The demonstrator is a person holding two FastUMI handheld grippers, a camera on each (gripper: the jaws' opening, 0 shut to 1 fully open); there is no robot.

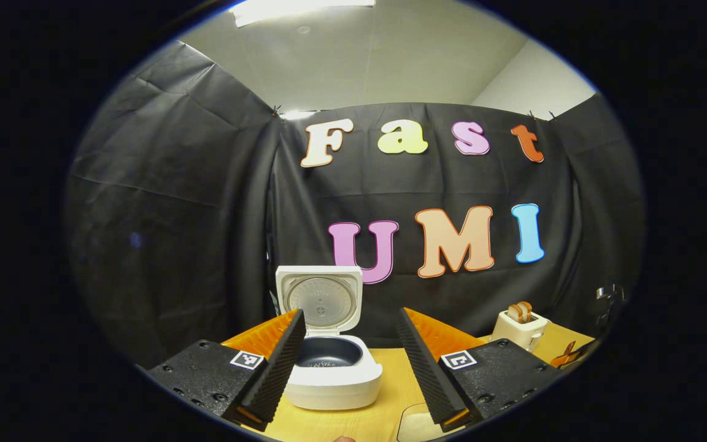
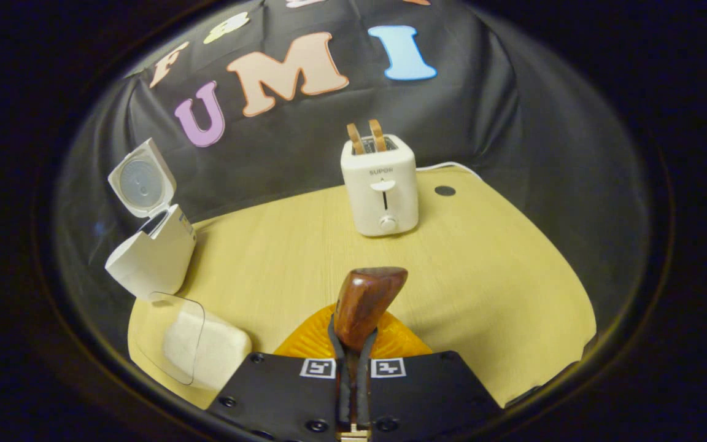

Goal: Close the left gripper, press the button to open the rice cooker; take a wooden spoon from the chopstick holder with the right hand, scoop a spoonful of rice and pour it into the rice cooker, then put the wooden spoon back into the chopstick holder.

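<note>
In the left gripper view, the left gripper [image 1: 350,362] is held above the near part of the wooden table [image 1: 390,393] with its two fingers spread wide apart and nothing between them. Between the fingers, farther off, the white rice cooker [image 1: 332,374] is seen on the table's left side, its lid [image 1: 320,299] raised upright and the dark inner pot [image 1: 328,352] exposed. A white toaster [image 1: 518,328] is seen toward the table's right rear.

In the right gripper view, the right gripper [image 2: 352,350] is clamped on the wooden spoon [image 2: 364,301], both fingers pressed against its neck, the bowl raised above the table. A clear container of rice [image 2: 197,347] is seen at the near left edge, just beside the cooker.
</note>
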